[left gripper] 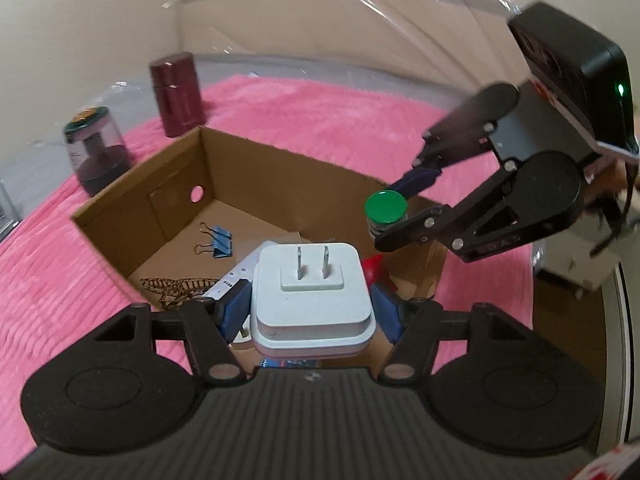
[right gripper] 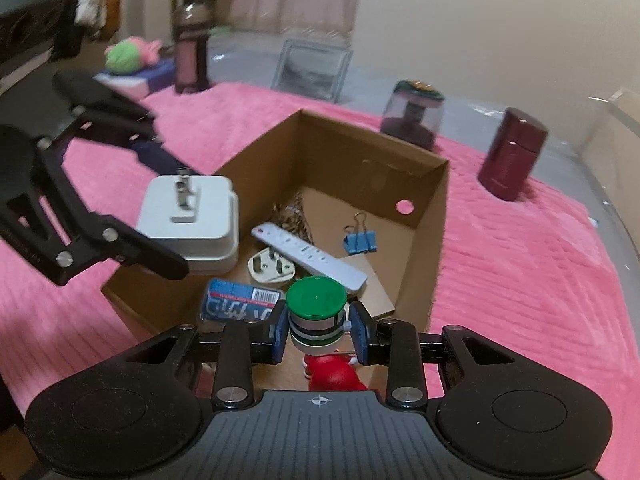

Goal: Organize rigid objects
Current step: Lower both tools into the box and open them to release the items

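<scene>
My left gripper [left gripper: 310,308] is shut on a white square plug adapter [left gripper: 312,288] with two prongs, held above the near edge of the open cardboard box [left gripper: 248,160]. The adapter also shows in the right wrist view [right gripper: 192,220]. My right gripper [right gripper: 318,328] is shut on a small jar with a green lid [right gripper: 316,312], held over the box [right gripper: 432,220]; the jar shows in the left wrist view [left gripper: 386,210]. Inside the box lie a blue binder clip [right gripper: 360,240], a white power strip [right gripper: 308,256], a round white plug [right gripper: 270,270], a blue-red can [right gripper: 236,304] and a red object [right gripper: 332,372].
The box sits on a pink fuzzy blanket [right gripper: 520,280]. A maroon cylinder container [right gripper: 512,156] and a clear-domed dark object [right gripper: 412,118] stand beyond the box. A clear plastic box [right gripper: 312,68] and a tall dark bottle [right gripper: 192,52] stand farther back.
</scene>
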A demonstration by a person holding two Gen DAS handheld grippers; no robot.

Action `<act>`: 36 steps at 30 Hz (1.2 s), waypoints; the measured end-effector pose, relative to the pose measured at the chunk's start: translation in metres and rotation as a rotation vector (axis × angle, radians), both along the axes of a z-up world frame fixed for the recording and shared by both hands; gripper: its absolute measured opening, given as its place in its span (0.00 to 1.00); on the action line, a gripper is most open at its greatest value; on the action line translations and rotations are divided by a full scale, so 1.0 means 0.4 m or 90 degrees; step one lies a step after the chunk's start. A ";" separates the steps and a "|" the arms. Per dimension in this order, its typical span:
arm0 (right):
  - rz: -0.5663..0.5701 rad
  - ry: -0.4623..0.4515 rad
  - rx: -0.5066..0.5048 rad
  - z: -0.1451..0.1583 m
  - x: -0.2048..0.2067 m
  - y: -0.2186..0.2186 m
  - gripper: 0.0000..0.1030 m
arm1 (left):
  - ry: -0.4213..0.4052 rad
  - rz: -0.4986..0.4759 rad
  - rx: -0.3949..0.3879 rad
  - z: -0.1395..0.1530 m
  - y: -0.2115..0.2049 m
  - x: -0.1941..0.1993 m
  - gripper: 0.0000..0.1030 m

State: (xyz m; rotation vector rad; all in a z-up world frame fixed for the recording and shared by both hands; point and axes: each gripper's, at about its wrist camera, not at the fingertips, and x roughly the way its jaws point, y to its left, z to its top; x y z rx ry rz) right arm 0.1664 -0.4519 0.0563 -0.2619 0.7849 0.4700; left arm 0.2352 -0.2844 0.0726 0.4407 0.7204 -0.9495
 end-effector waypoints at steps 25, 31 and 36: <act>0.184 0.174 -0.116 -0.133 0.168 0.032 0.28 | 0.131 -0.166 0.213 -0.172 -0.160 0.134 0.59; 0.193 0.197 -0.121 -0.145 0.181 0.042 0.28 | 0.140 -0.149 0.212 -0.173 -0.167 0.159 0.59; 0.199 0.202 -0.119 -0.152 0.188 0.044 0.28 | 0.120 -0.162 0.240 -0.186 -0.178 0.159 0.59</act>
